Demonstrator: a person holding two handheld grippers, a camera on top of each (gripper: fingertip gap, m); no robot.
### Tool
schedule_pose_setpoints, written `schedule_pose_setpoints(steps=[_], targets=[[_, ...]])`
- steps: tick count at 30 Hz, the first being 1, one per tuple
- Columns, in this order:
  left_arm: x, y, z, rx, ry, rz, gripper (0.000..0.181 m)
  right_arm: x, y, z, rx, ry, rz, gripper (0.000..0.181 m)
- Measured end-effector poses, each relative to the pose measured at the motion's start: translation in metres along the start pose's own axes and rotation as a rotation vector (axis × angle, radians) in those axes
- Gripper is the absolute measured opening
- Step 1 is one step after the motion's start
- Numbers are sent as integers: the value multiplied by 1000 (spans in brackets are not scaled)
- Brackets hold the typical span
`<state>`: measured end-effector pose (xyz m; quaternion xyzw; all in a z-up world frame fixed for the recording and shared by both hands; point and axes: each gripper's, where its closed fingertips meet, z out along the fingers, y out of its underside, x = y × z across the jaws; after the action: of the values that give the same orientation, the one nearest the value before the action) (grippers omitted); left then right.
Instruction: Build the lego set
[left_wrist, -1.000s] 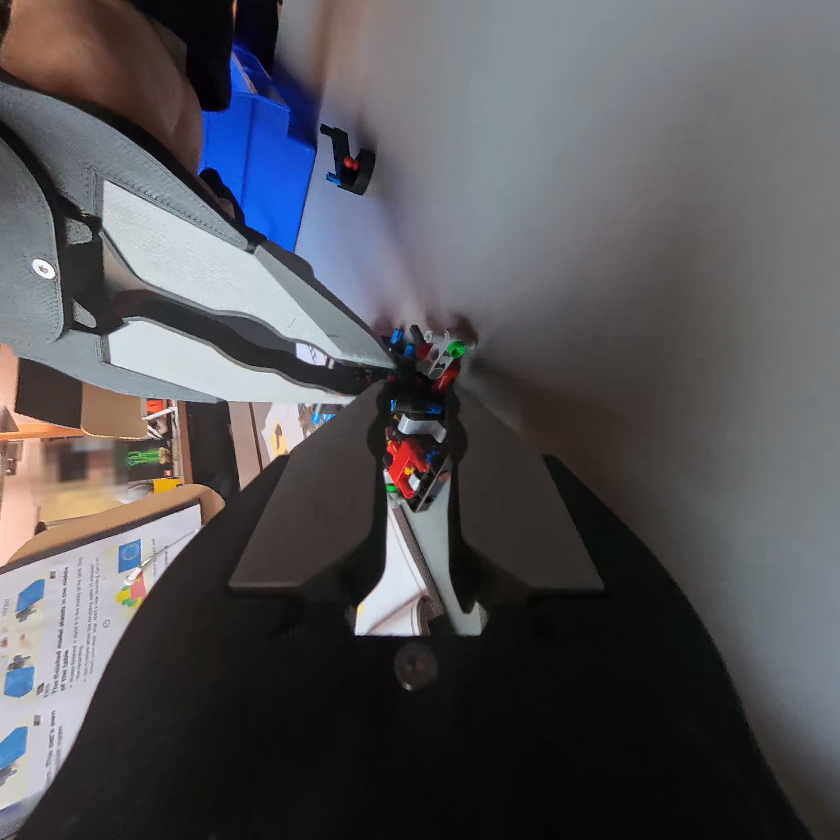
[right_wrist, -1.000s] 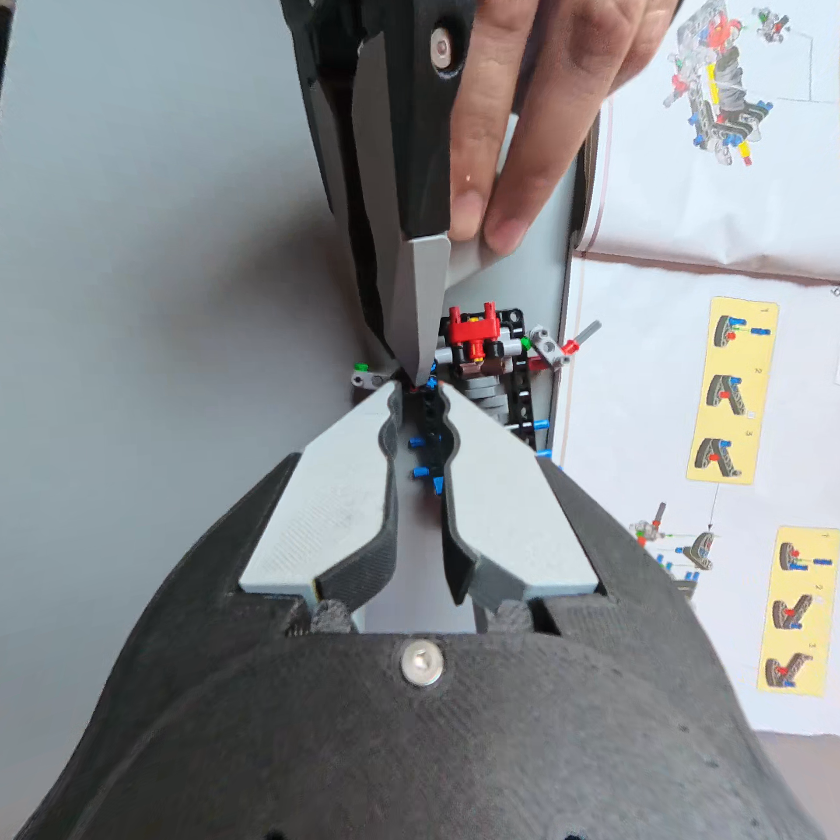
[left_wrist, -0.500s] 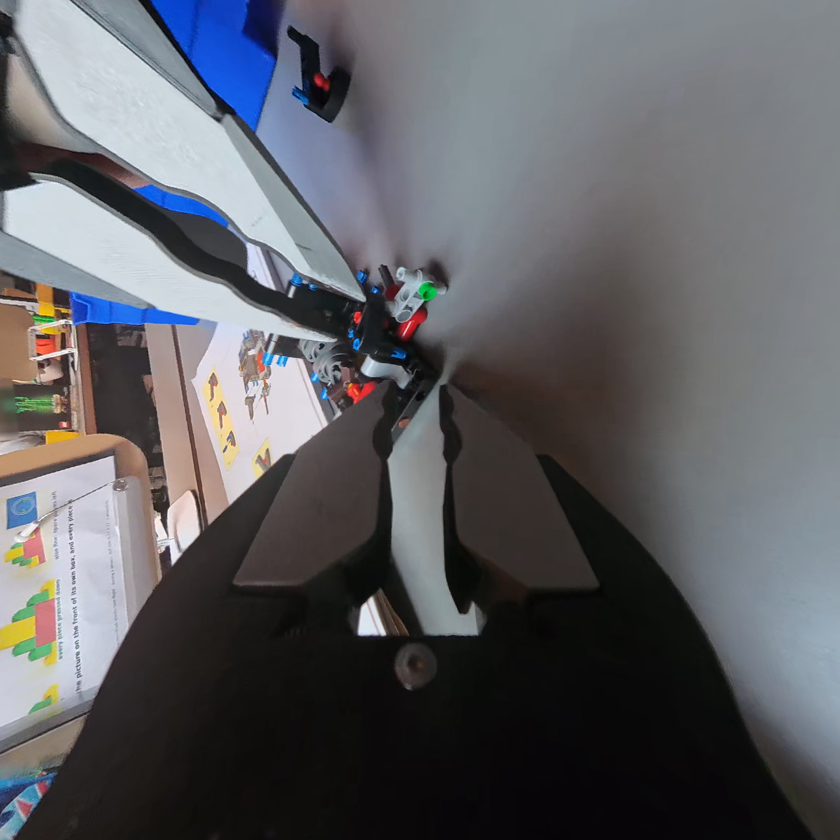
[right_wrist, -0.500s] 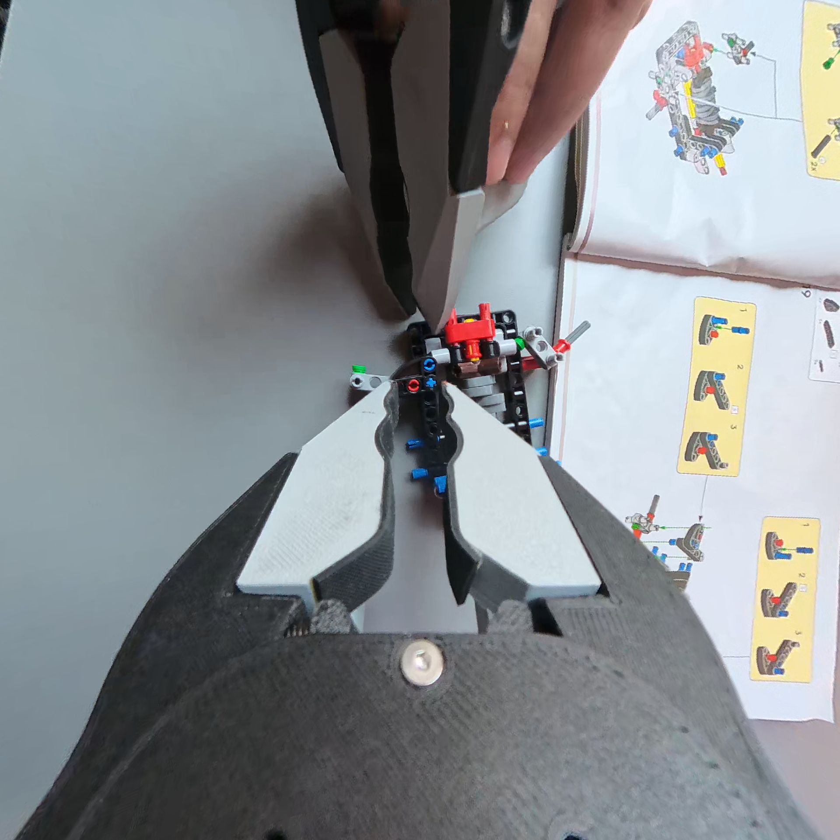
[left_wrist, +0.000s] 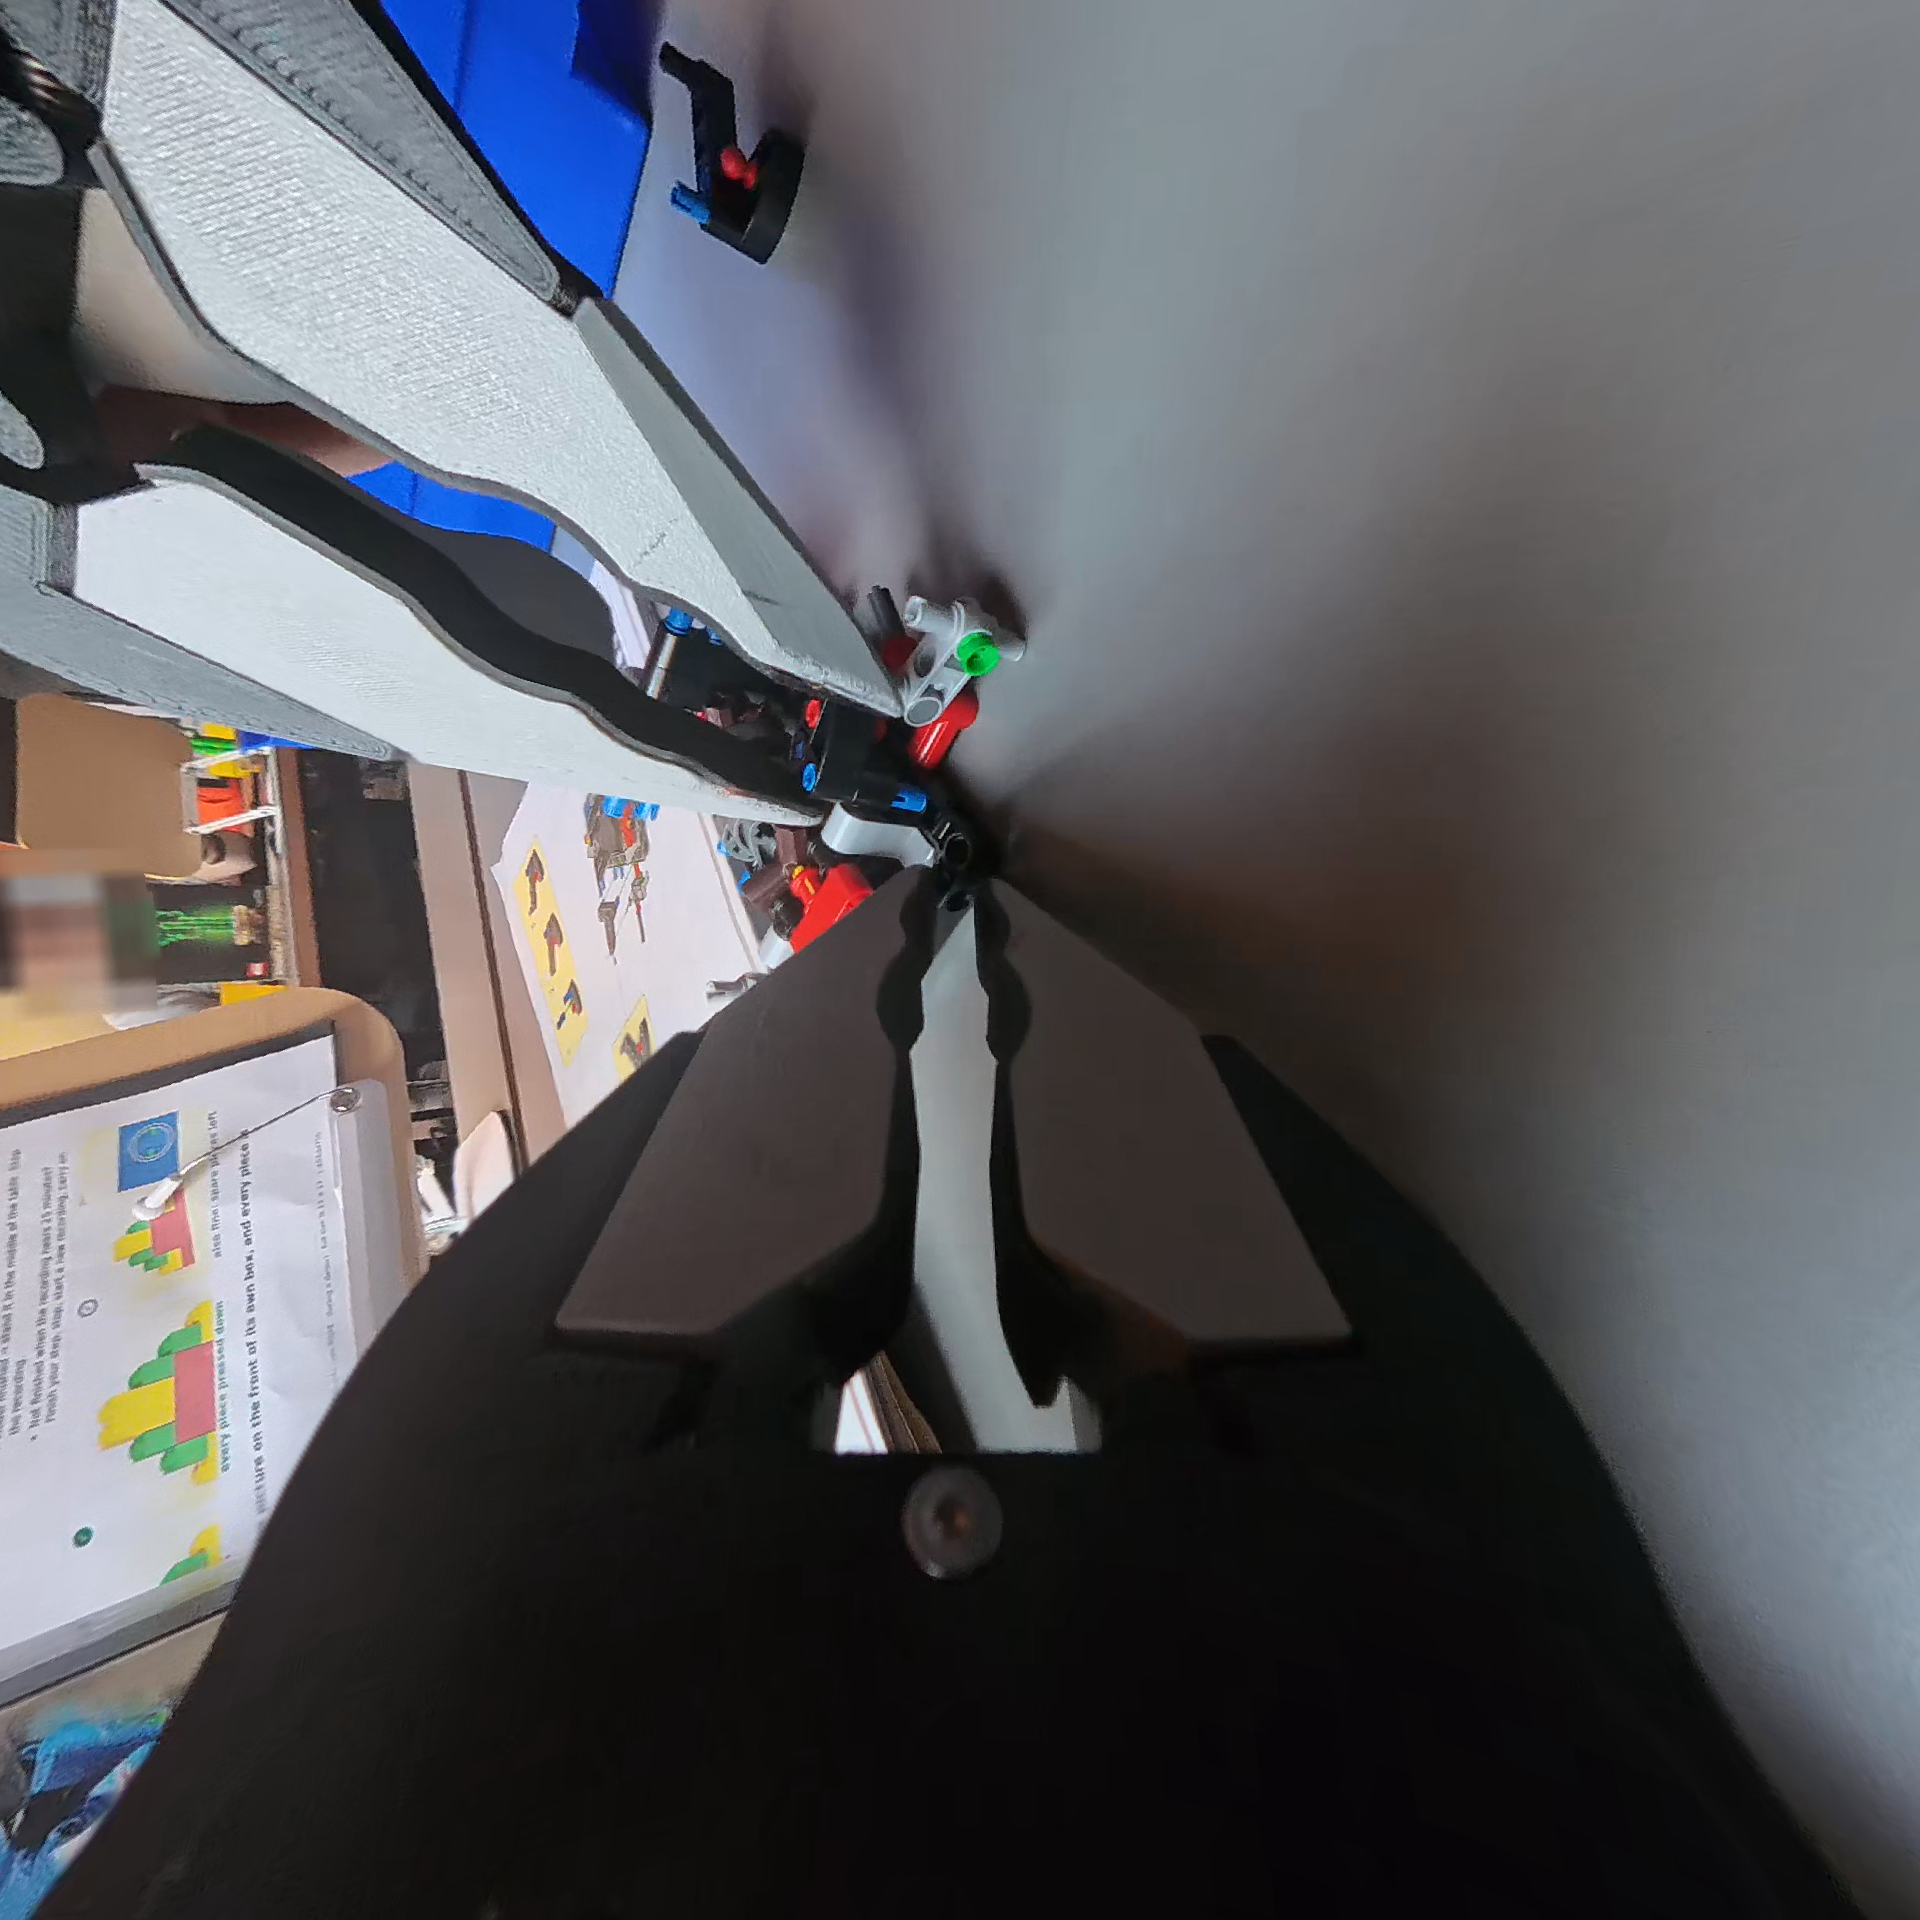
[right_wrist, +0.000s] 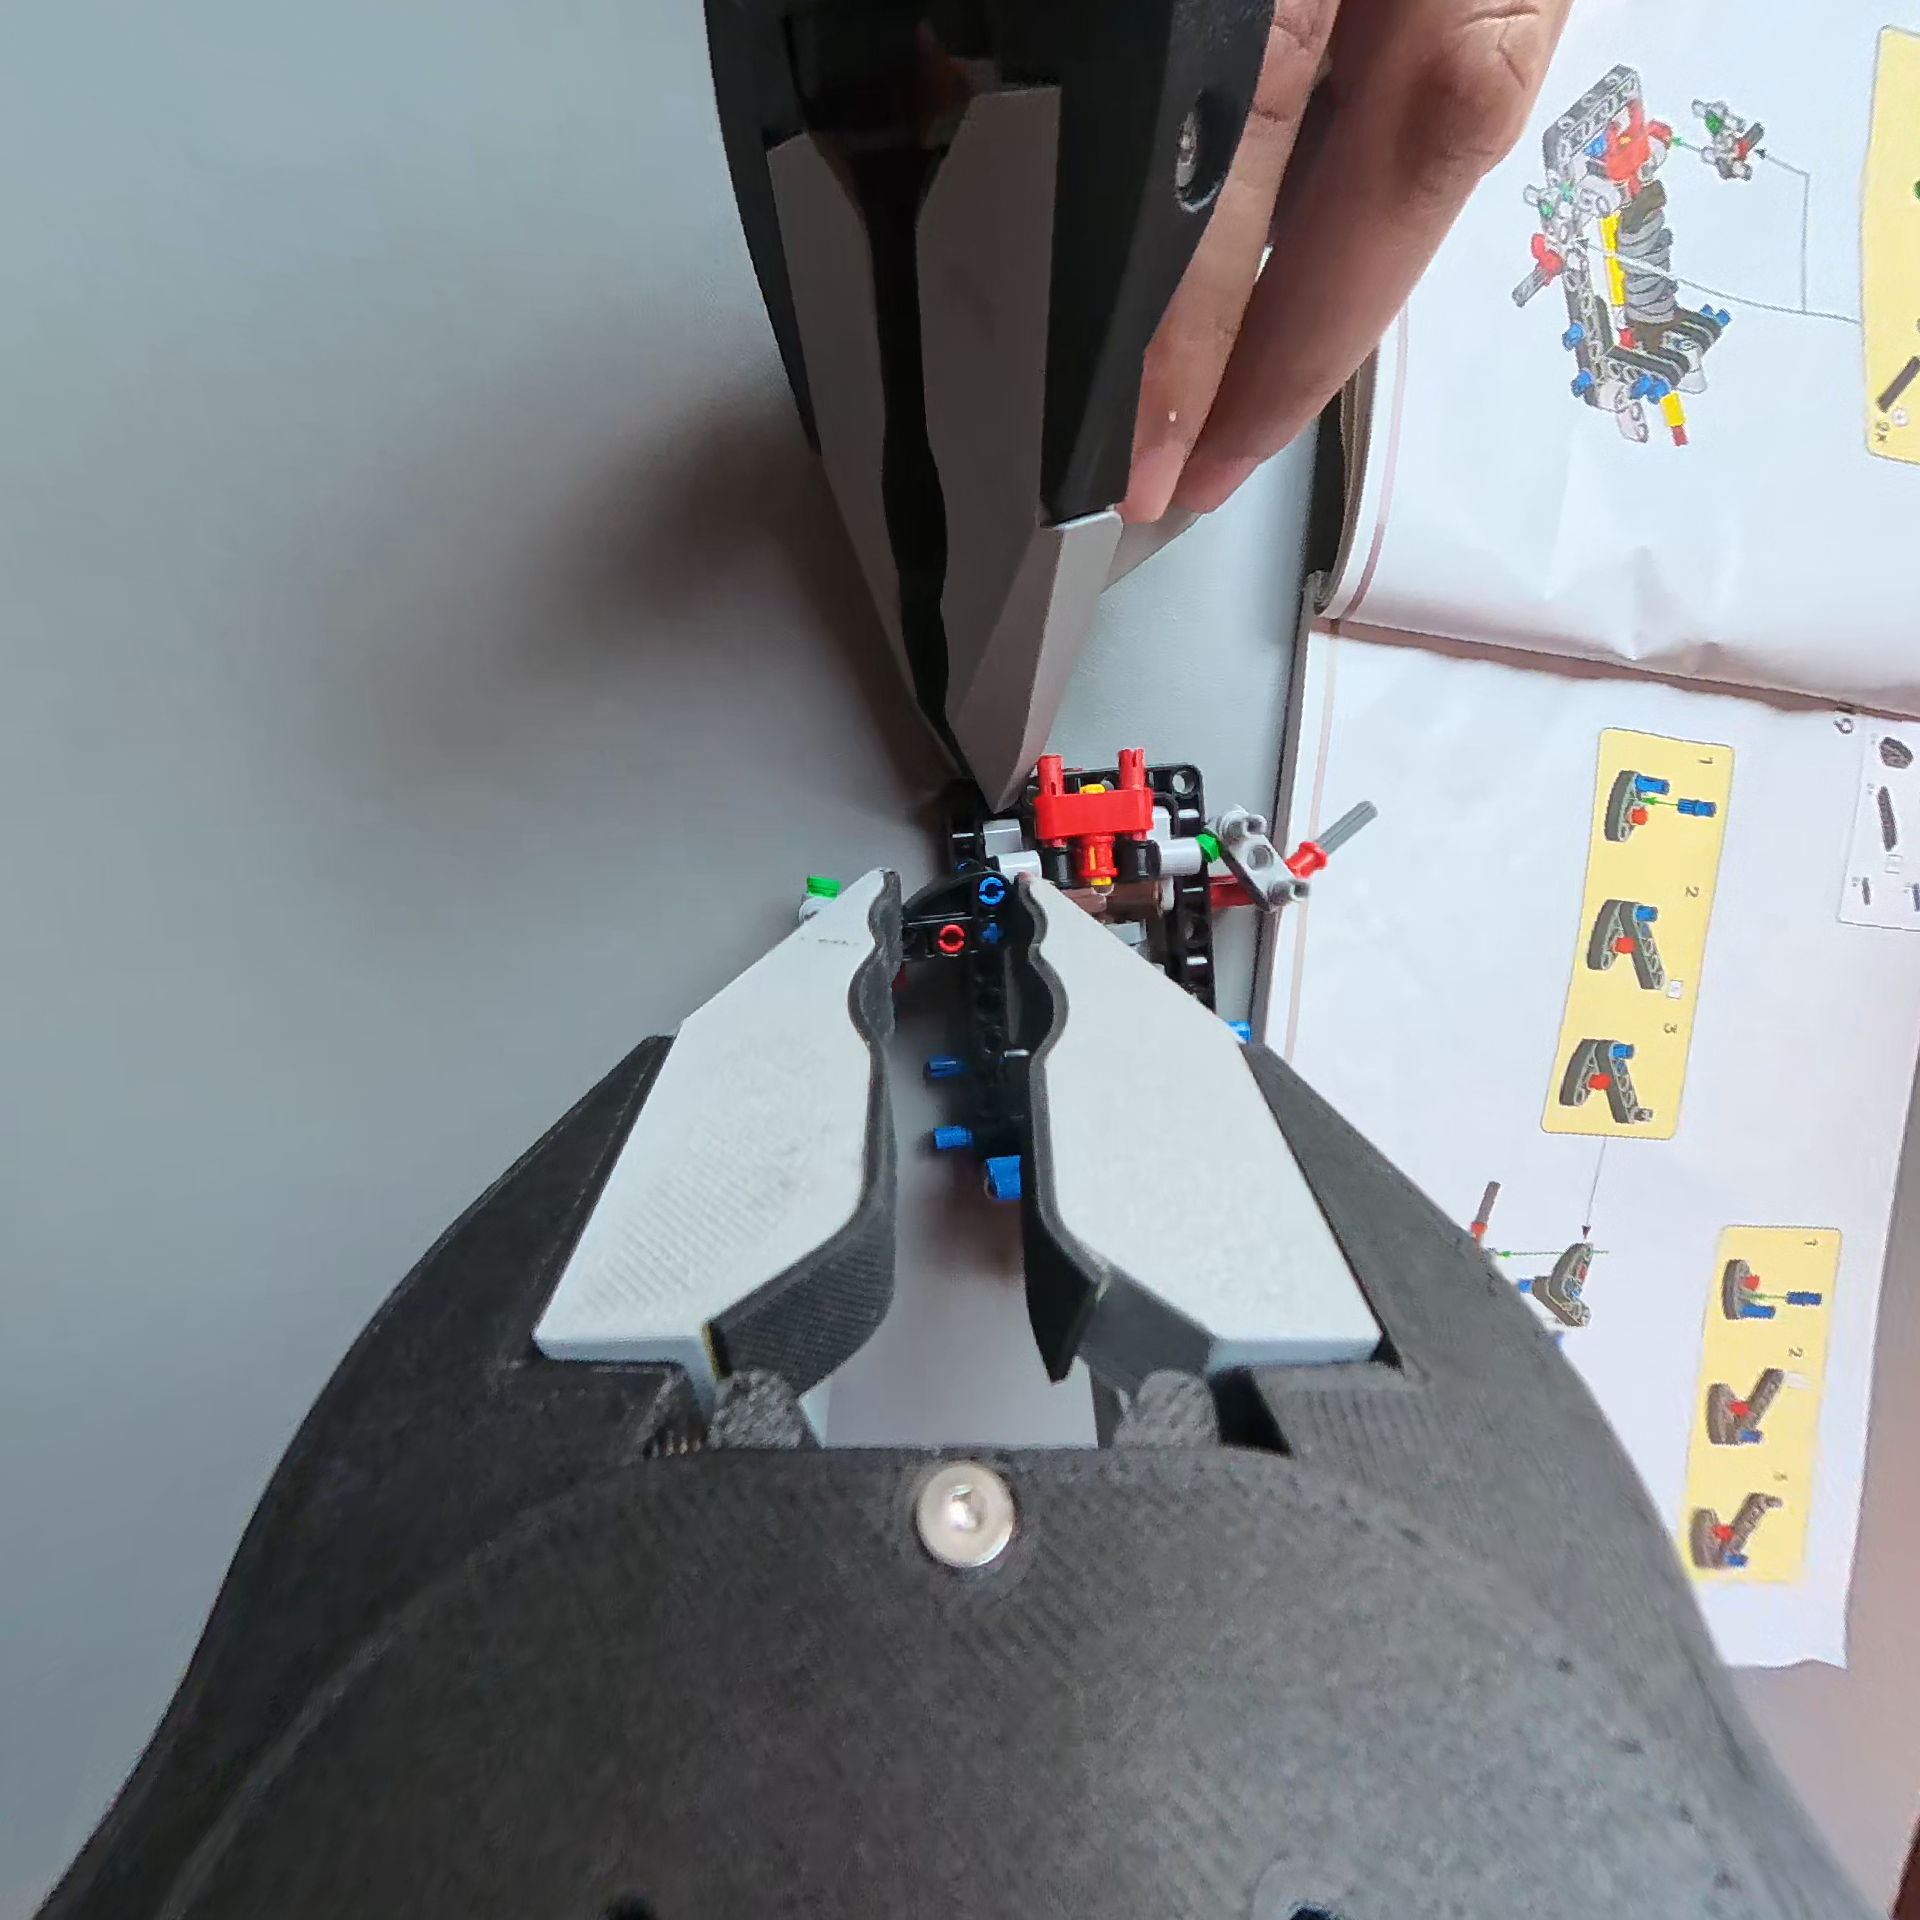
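In the left wrist view the lego model (left_wrist: 873, 790), a small black frame with blue pins, red parts and a grey connector with a green pin, lies on the grey table (left_wrist: 1455, 520); the left gripper (left_wrist: 961, 899) has its fingers nearly together at the model's black corner, though whether it pinches cannot be told, with bare table to the right. In the right wrist view the model (right_wrist: 1081, 862) sits beside the open instruction booklet (right_wrist: 1558, 935), printed with step pictures. The right gripper (right_wrist: 956, 914) is clamped on its black beam, the left gripper (right_wrist: 977, 769) touching from above.
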<state>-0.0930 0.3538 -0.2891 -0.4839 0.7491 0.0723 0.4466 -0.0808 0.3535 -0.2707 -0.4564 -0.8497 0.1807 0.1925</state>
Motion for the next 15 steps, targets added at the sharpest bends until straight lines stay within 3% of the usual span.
schedule_pose_setpoints(steps=[8, 15], targets=[[-1, 2, 1, -15, -9, 2, 2, 0, -2, -8, 45, 6, 33, 19], [-1, 2, 1, -11, -8, -10, 1, 0, -2, -4, -35, 6, -2, 17]])
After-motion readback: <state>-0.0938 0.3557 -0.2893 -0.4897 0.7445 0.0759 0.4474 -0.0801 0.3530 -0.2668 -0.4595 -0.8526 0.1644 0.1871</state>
